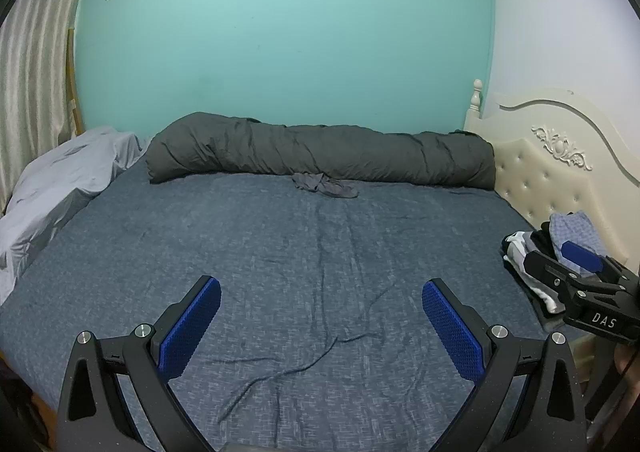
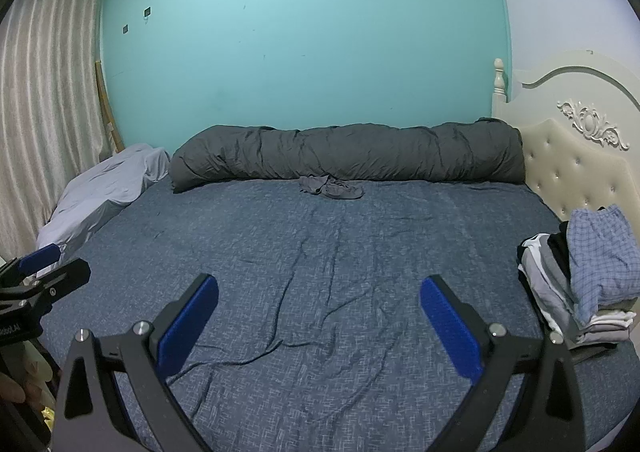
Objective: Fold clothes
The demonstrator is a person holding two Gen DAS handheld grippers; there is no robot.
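Both tools hover above the blue bed sheet (image 1: 320,272) — the left gripper (image 1: 320,304) spread wide with nothing between its blue pads, the right gripper (image 2: 319,302) just as wide and empty. A crumpled grey garment (image 2: 332,188) lies far across the bed, touching the rolled dark duvet (image 2: 348,152). By the headboard (image 2: 580,172) sits a stack of folded clothes (image 2: 580,284) — checked blue shorts (image 2: 600,256) on top.
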